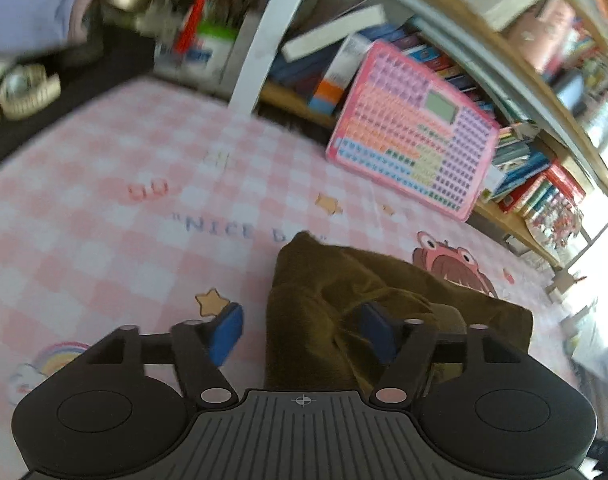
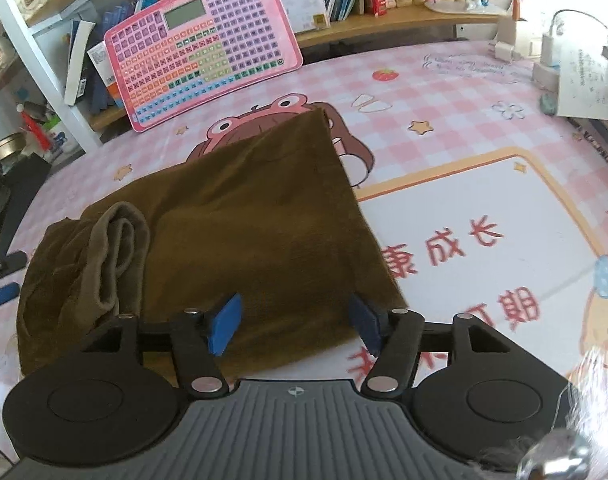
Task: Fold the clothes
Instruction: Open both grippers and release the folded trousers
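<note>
A brown garment [image 2: 256,220] lies on the pink checked table cover [image 2: 443,92], partly folded, with a bunched lighter fold [image 2: 120,248] at its left end. My right gripper [image 2: 294,320] is open just above the garment's near edge, holding nothing. In the left wrist view the same garment [image 1: 343,300] lies crumpled under my left gripper [image 1: 302,330], which is open; its right finger [image 1: 377,332] rests over the cloth, its left finger [image 1: 224,332] over the cover. The left view is blurred.
A pink keyboard toy [image 2: 204,44] leans against a bookshelf [image 2: 383,24] at the table's far edge; it also shows in the left wrist view [image 1: 415,140]. Papers and chargers [image 2: 575,76] lie at the far right. A white shelf post [image 1: 260,36] stands behind.
</note>
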A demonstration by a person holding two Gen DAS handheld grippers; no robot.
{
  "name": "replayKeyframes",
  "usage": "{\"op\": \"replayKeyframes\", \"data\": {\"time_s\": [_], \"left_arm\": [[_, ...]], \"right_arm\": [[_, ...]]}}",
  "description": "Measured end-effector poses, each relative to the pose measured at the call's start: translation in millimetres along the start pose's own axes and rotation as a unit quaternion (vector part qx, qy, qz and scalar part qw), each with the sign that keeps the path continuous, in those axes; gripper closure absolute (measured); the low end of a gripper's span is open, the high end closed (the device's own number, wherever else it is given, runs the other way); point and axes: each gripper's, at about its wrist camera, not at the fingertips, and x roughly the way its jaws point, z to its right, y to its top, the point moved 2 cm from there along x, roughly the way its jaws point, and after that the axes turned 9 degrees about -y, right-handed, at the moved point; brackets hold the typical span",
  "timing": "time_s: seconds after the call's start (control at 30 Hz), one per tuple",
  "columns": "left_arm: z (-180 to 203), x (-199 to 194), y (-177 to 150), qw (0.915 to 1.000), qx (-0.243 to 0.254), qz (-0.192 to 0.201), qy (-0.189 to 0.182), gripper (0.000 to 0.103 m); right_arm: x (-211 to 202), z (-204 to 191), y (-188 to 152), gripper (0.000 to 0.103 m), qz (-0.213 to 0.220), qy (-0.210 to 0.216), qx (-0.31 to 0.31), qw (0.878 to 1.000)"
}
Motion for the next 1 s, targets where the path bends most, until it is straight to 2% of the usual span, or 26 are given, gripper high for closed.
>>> {"op": "replayKeyframes", "data": {"time_s": [0.1, 0.3, 0.5, 0.63, 0.83, 0.9, 1.0], "left_arm": [[12.9, -11.3, -8.8, 0.9998, 0.019, 0.005, 0.002, 0.023], [36.0, -7.7, -31.3, 0.9998, 0.010, -0.016, 0.004, 0.020], [60.7, -11.5, -33.7, 0.9993, 0.026, 0.001, 0.027, 0.017], [78.4, -12.3, -35.9, 0.9980, 0.029, 0.024, 0.052, 0.011], [115.0, -3.4, -46.7, 0.9951, 0.007, 0.032, 0.093, 0.011], [133.1, 1.1, -51.4, 0.9939, 0.012, 0.033, 0.104, 0.006], [156.8, 8.0, -58.8, 0.9893, 0.011, 0.038, 0.140, 0.005]], "right_arm": [[-7.8, 7.8, -6.3, 0.041, -0.001, -0.009, 0.007, 1.000], [-8.8, 20.9, -13.0, 0.041, -0.020, -0.008, 0.029, 0.999], [-4.1, 25.1, -1.6, 0.041, -0.021, 0.011, 0.013, 1.000], [3.4, 32.9, 11.2, 0.039, -0.021, 0.039, -0.006, 0.999], [21.5, 57.6, 38.8, 0.039, -0.035, 0.085, -0.037, 0.995], [23.5, 66.0, 47.4, 0.038, -0.034, 0.109, -0.049, 0.992], [23.8, 77.5, 56.2, 0.037, -0.035, 0.151, -0.080, 0.985]]}}
